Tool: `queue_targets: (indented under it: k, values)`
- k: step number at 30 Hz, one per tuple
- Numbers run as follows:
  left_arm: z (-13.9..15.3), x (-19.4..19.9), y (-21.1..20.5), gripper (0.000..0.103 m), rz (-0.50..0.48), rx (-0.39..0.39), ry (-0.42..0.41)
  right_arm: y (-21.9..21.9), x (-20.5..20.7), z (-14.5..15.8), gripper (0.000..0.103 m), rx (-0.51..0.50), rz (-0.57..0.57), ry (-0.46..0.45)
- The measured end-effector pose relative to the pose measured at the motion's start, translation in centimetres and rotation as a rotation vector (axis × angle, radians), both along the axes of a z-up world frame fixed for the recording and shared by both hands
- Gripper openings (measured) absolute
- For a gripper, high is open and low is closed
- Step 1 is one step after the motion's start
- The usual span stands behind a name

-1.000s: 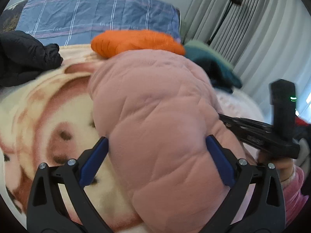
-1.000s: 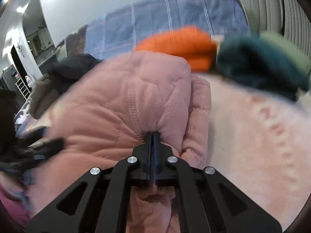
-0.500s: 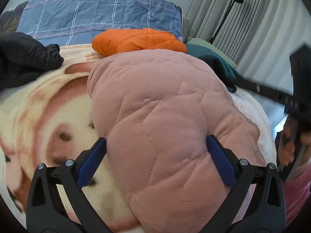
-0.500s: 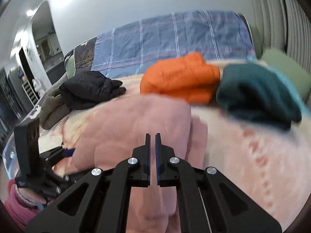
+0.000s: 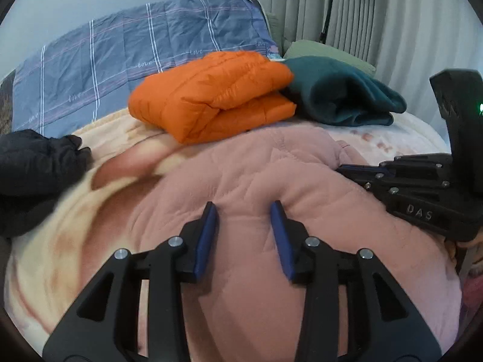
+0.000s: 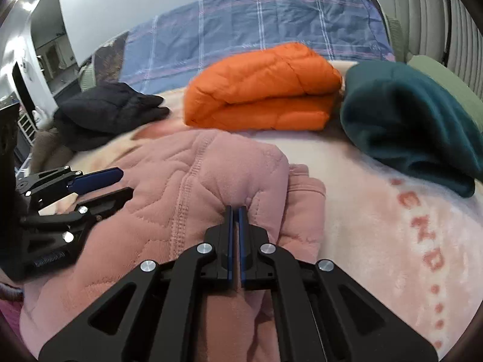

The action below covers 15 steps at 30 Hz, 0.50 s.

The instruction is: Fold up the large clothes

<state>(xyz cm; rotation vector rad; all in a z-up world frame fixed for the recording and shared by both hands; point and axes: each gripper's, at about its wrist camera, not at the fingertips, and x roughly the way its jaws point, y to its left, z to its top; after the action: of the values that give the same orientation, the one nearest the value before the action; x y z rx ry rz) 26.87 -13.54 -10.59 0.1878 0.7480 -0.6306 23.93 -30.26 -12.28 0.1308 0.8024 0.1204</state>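
Observation:
A folded pink quilted fleece jacket (image 5: 256, 181) lies on the bed in front of me; it also shows in the right wrist view (image 6: 169, 187). My left gripper (image 5: 243, 209) sits on its top with the jaws partly closed around a ridge of fabric, a gap still between the pads. My right gripper (image 6: 235, 211) is shut on a pinch of the jacket at its right edge. The right gripper shows at the right of the left wrist view (image 5: 356, 170), and the left gripper at the left of the right wrist view (image 6: 99, 184).
A folded orange puffer jacket (image 5: 217, 93) and a folded dark teal garment (image 5: 338, 93) lie behind the pink one. A black jacket (image 5: 33, 169) lies at the left. A blue plaid quilt (image 5: 135, 48) is at the back, curtains (image 5: 392, 15) at the right. A cream and pink blanket (image 6: 377, 226) covers the bed.
My left gripper's jaws have narrowed from wide open around the jacket to a partial pinch on top. My right gripper lifted off, then came back down and shut on the jacket's right edge.

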Motion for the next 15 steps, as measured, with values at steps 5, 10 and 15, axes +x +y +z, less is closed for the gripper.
queue_targets:
  k: [5,10,15]
  values:
    - [0.4,-0.7,0.3,0.040,0.013,0.015,-0.030,0.1,-1.0,1.4,0.002,0.014,0.019,-0.032]
    - [0.7,-2.3,0.8,0.039,0.035,0.026,-0.090,-2.0,-7.6,4.4,0.089,0.111,-0.108,-0.072]
    - [0.9,-2.5,0.5,0.039,0.041,0.047,-0.099,-3.4,-13.2,2.6,0.091,0.273,-0.044,0.005]
